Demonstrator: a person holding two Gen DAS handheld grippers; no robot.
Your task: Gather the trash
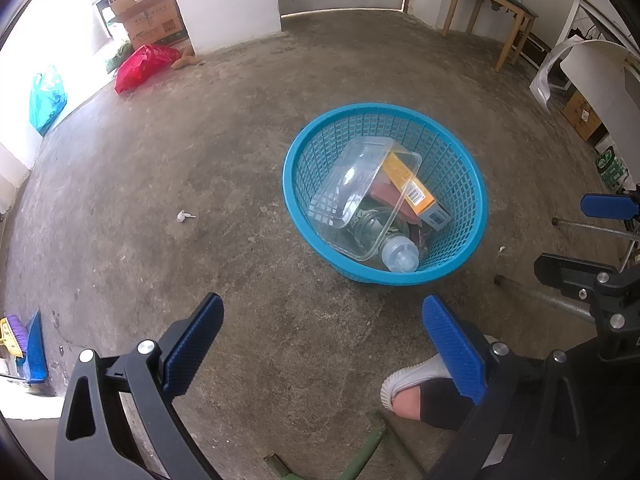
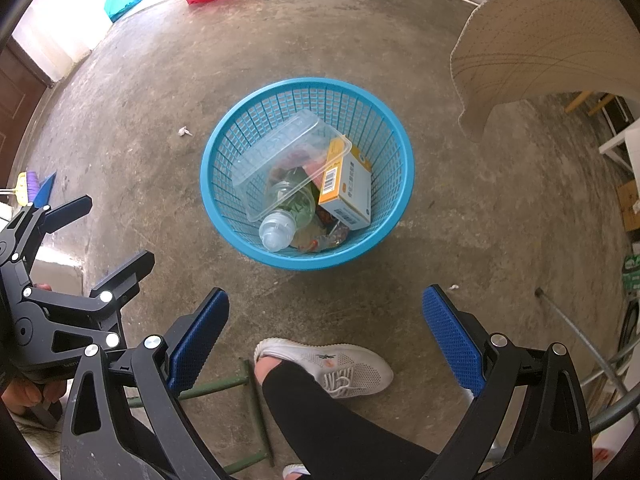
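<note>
A blue mesh basket [image 1: 460, 152] [image 2: 376, 120] stands on the concrete floor. In it lie a clear plastic tray [image 1: 352, 184] [image 2: 280, 148], a clear bottle [image 1: 396, 254] [image 2: 280, 228], an orange and white carton [image 1: 416, 190] [image 2: 348, 188] and some wrappers. My left gripper [image 1: 322, 340] is open and empty, held above the floor short of the basket. My right gripper [image 2: 326, 332] is open and empty, also short of the basket. A small white scrap [image 1: 184, 216] [image 2: 185, 132] lies on the floor left of the basket. A smaller white bit [image 1: 500, 249] [image 2: 453, 287] lies right of it.
A foot in a white shoe [image 2: 340, 364] [image 1: 416, 376] is below the grippers, with a green metal stool frame [image 2: 248, 392] beside it. A red bag [image 1: 144, 64], a teal bag [image 1: 46, 98] and a cardboard box [image 1: 148, 16] are at the far wall. A wooden table [image 1: 492, 4] is far right.
</note>
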